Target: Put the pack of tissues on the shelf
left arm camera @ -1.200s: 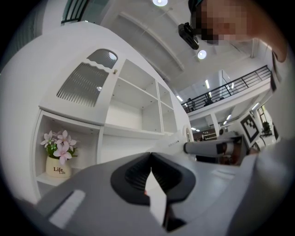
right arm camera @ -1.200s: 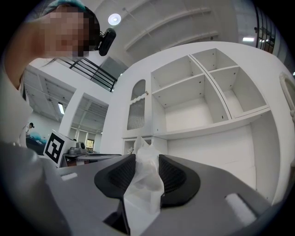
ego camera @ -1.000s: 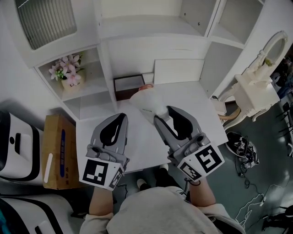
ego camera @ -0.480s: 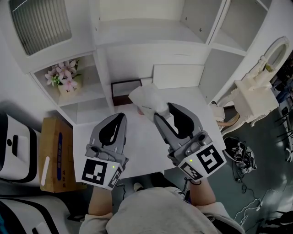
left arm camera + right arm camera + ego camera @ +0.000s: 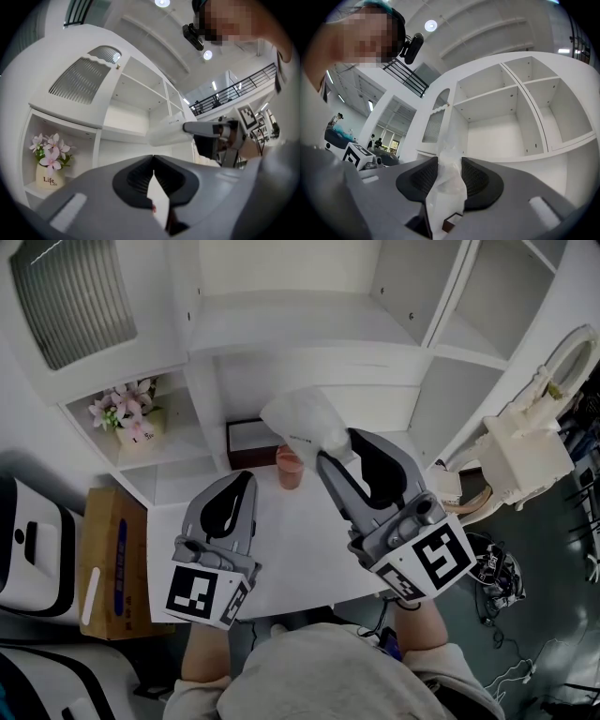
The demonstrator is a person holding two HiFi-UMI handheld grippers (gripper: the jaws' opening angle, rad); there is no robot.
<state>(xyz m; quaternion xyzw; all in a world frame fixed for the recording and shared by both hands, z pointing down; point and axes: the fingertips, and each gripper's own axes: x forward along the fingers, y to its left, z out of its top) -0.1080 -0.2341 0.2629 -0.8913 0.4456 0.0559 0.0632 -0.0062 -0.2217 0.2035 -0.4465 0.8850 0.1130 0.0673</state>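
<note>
From the head view, the right claw (image 5: 336,448) pinches one end of the pack of tissues (image 5: 302,418), holding it in the air before the white shelf unit (image 5: 281,310), clear of the counter (image 5: 300,549). A pink cup (image 5: 290,468) and a dark box (image 5: 251,442) stand at the shelf unit's foot, and a pot of pink flowers (image 5: 131,418) sits in its low left niche. The left claw (image 5: 246,476) hovers farther from the shelf unit. In the left gripper view, the left claw's (image 5: 153,159) jaw tips meet with nothing between them, and the pack of tissues (image 5: 168,131) shows in front of the shelf unit. In the right gripper view, the right claw's (image 5: 449,161) pads press on the pack's crumpled plastic (image 5: 446,187), and the shelf unit's (image 5: 501,117) open compartments rise beyond.
</note>
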